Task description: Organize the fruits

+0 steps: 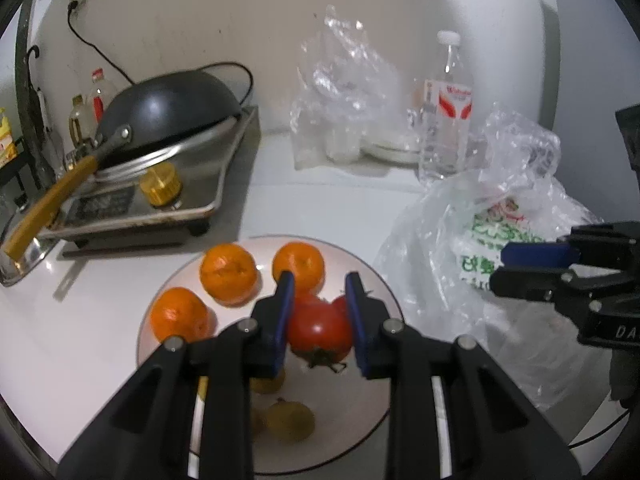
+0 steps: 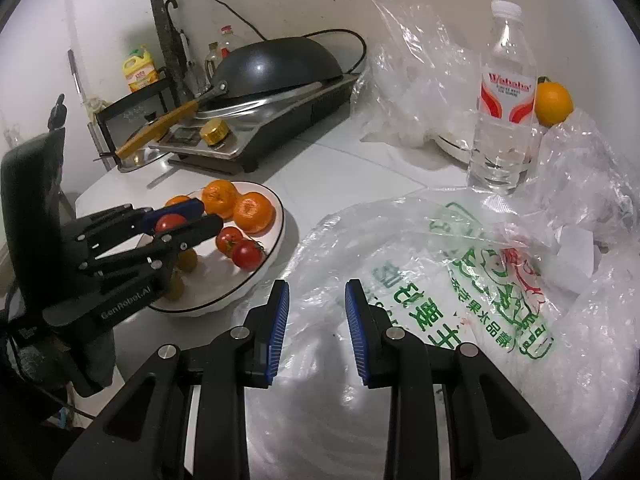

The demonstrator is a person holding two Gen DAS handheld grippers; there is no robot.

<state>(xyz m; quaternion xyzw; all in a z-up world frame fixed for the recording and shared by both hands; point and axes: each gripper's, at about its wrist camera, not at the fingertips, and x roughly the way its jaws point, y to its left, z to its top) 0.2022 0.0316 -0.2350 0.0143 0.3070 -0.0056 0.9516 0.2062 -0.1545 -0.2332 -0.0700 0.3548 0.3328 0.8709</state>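
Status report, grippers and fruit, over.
Left gripper shut on tomato above plate. Right gripper shut, empty, over plastic bag. Nothing blocking.

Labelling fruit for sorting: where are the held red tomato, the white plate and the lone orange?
Red tomato (image 1: 320, 330), left wrist view, skin.
White plate (image 2: 276, 216), right wrist view, rim.
Lone orange (image 2: 554, 104), right wrist view, peel.

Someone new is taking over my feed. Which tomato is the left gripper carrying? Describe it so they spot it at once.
Find the white plate beside the steel stove. Above it, the left gripper has its blue fingers pressed on a red tomato. Unlike the tomatoes lying on the plate, this one is lifted, its green stem facing the left wrist camera.
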